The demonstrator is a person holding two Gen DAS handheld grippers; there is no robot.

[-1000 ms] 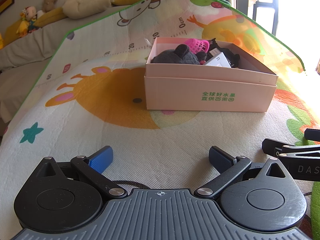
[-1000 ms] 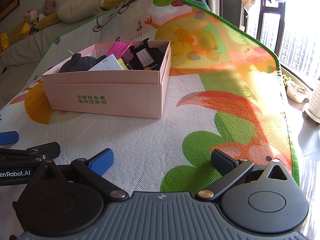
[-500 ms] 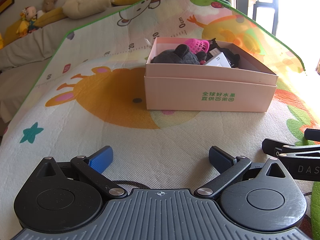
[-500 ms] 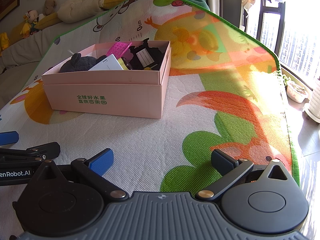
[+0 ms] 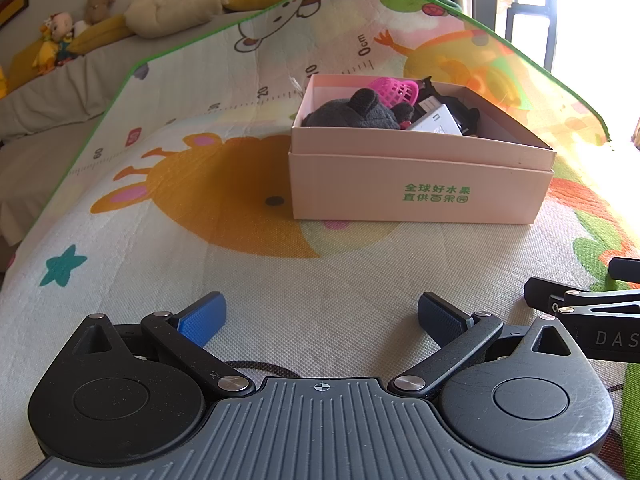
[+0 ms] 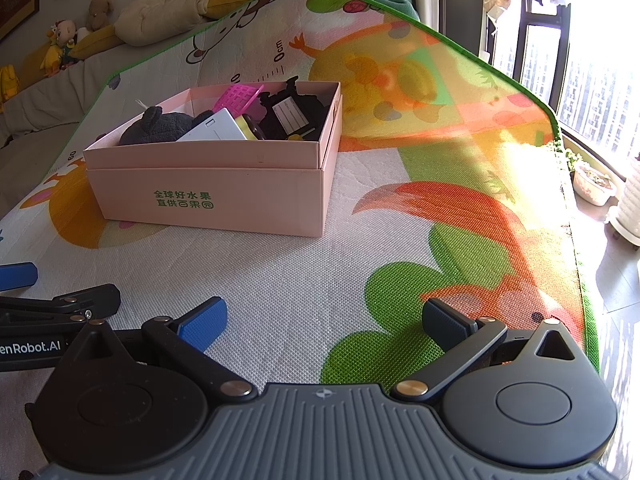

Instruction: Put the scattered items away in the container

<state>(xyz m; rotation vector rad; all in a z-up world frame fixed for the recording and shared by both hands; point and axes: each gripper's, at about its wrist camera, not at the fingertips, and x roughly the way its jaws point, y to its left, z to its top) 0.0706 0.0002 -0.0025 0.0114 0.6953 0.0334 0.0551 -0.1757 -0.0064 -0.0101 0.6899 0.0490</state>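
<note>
Mostly what escapes me sits inside the pale pink cardboard box with green printed characters [image 5: 416,184], which stands on the colourful cartoon play mat [image 5: 280,288] ahead of both my tools. Its near wall cuts off the lower part of everything in it. From the left wrist view I can make out a dark grey plush toy [image 5: 352,114] heaped at the left end, a bright pink plastic mesh basket [image 5: 394,90] behind it, and a white flat card-like box [image 5: 438,122] leaning against the toy; the black things beyond it are too tangled to name. The right wrist view shows more: a black item with a white lined label [image 6: 290,114] at the right end, and a yellow-and-dark piece wedged beside the white box, which I cannot identify.

My left tongs [image 5: 320,316] rest low over the mat, level and pointing toward the box, their blue-padded fingers spread wide with only bare mat between them. My right tongs [image 6: 324,320] sit just beside them to the right, likewise low, likewise spread wide and holding nothing, aimed slightly past the box's right corner. Each tool's tip pokes into the edge of the other's view, cut off by the frame.

Beyond the mat's green edge, stuffed toys [image 5: 60,40] and a long cream-coloured bolster cushion [image 5: 176,8] line the grey sofa [image 5: 48,96].
</note>
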